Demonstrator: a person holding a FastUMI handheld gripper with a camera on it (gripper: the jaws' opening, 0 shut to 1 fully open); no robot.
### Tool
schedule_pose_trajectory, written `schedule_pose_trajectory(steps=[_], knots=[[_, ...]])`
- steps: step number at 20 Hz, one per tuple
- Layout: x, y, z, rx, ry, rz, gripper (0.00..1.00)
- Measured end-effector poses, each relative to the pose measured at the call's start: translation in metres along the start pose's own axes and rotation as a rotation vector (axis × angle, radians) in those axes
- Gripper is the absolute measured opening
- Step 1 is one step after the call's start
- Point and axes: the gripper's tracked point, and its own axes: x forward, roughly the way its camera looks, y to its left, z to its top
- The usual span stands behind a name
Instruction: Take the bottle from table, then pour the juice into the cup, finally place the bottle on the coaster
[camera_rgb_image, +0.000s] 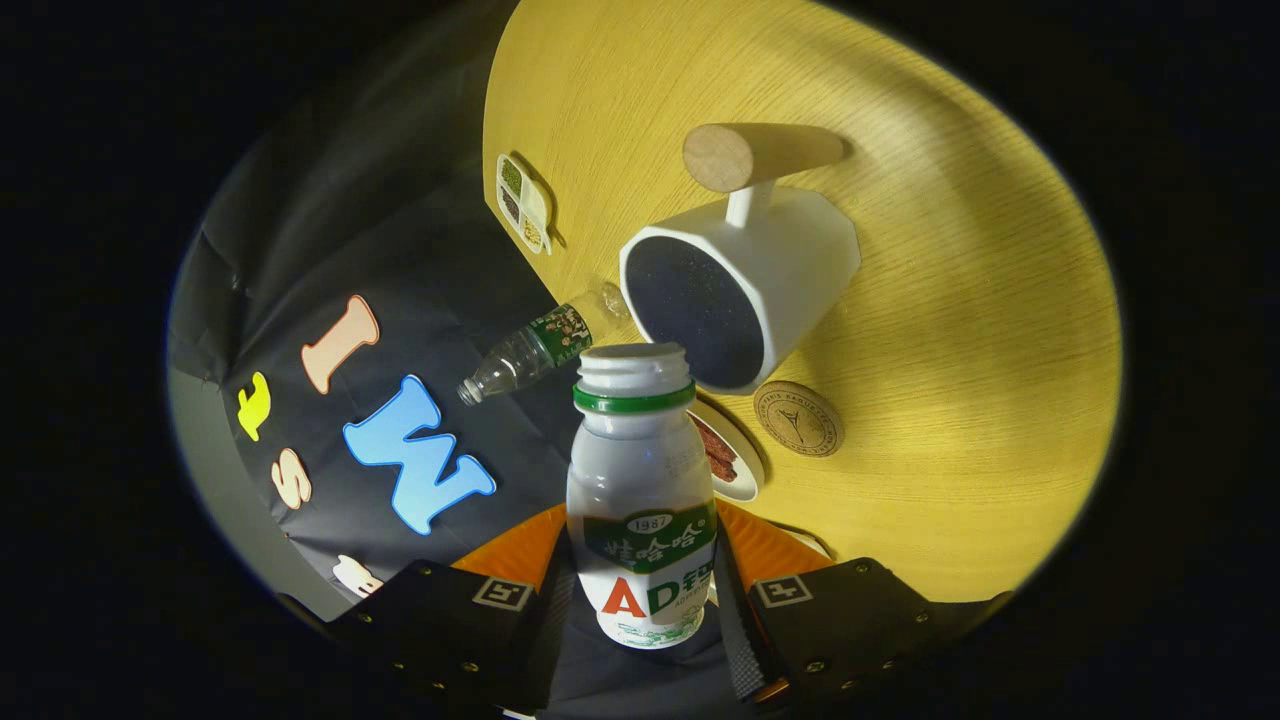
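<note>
Jaws clamping white uncapped bottle (641, 500)

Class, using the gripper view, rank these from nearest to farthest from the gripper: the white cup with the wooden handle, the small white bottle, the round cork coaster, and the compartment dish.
1. Small white bottle: held between the fingers of the gripper.
2. Round cork coaster: on the table, just beyond the bottle.
3. White cup: past the coaster.
4. Compartment dish: farthest, near the table's edge.

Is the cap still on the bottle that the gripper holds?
No. The bottle, held between the two fingers of the gripper, has an open mouth with bare threads above its green ring.
</note>
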Motion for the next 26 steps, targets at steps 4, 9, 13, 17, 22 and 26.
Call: schedule_pose_trajectory(steps=[4,9,13,17,22,26], knots=[[0.0007,-0.0015,-0.0024,-0.006,0.006,-0.005,0.66],[0.0038,-0.0025,-0.0058,-0.011,0.007,-0.010,0.66],[0.0035,0.0000,-0.0046,-0.018,0.006,-0.008,0.66],[0.0004,0.0015,0.0013,-0.024,-0.008,-0.007,0.66],[0.0020,0.0048,0.0018,-0.048,-0.003,-0.006,0.66],[0.0005,-0.0003,-0.0014,-0.143,0.013,-0.034,0.66]])
